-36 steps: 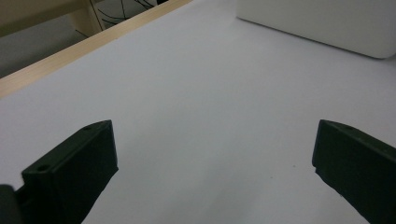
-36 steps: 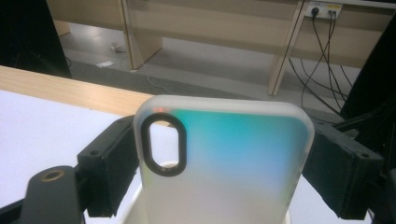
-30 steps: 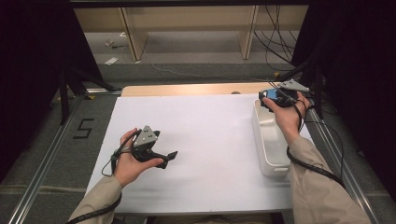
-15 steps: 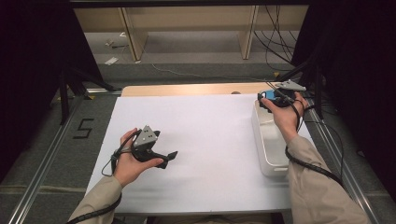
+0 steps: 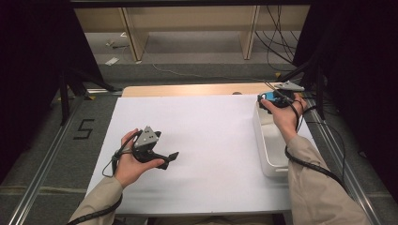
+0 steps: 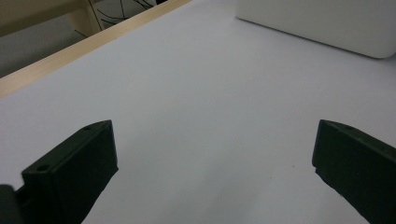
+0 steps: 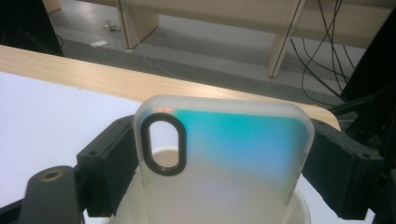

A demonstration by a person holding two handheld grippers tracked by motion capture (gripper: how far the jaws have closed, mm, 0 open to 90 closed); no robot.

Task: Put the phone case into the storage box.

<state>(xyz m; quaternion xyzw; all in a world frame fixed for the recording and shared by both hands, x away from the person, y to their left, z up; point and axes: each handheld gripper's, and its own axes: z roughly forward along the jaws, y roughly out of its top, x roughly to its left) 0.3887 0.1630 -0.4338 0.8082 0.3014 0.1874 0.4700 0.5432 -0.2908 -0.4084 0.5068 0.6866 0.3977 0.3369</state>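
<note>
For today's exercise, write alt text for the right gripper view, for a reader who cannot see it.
A translucent frosted phone case with a blue-green sheen and an oval black-rimmed camera cutout stands clamped between the right gripper's two black fingers, above a white plastic bin. Behind lie the white table sheet, its wooden edge and floor cables.

Frosted teal-to-white phone case [image 7: 224, 158], black-ringed cutout; white bin [image 5: 272, 145]

A lab-style recording station built for handling trials.

A bench [image 5: 197, 187] with a white top over a pale wood edge stands inside black curtains [image 5: 28, 70]. Metal floor rails [image 5: 44, 154] run along both sides, a "5" marking [image 5: 84, 129] is taped on the grey floor, loose cables [image 5: 277, 42] trail behind, and bare wooden shelving [image 5: 187, 23] lines the back.
</note>
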